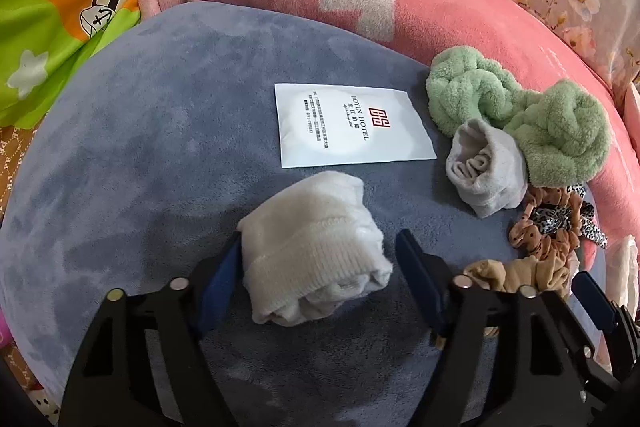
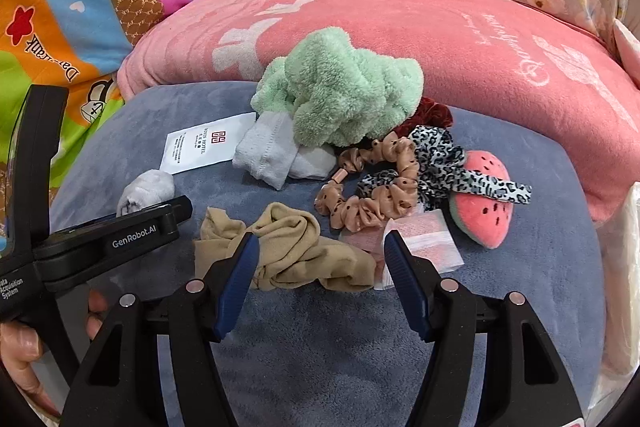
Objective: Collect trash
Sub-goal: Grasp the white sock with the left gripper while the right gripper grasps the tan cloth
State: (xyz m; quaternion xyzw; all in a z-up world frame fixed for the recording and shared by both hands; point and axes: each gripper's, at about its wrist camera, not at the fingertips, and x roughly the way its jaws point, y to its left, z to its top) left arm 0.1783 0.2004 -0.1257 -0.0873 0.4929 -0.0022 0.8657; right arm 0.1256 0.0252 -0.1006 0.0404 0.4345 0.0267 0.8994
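My left gripper [image 1: 318, 251] straddles the rolled cream knit sock [image 1: 316, 251] on the grey plush cushion [image 1: 120, 155], left pad touching, right pad apart. My right gripper [image 2: 320, 259] stands released over the crumpled tan stocking [image 2: 288, 251], beside a pink-and-white wrapper [image 2: 424, 243].

Left gripper [image 1: 318, 259] tilts downward, jaws apart. Right gripper [image 2: 320, 253] likewise, jaws parted. A hand [image 2: 24, 351] grips at eight o'clock.

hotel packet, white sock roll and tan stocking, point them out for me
hotel packet [image 1: 352, 125], left wrist view, middle of its printed face
white sock roll [image 1: 316, 247], left wrist view, centre of the ribbed cuff
tan stocking [image 2: 296, 247], right wrist view, middle of the crumpled fabric
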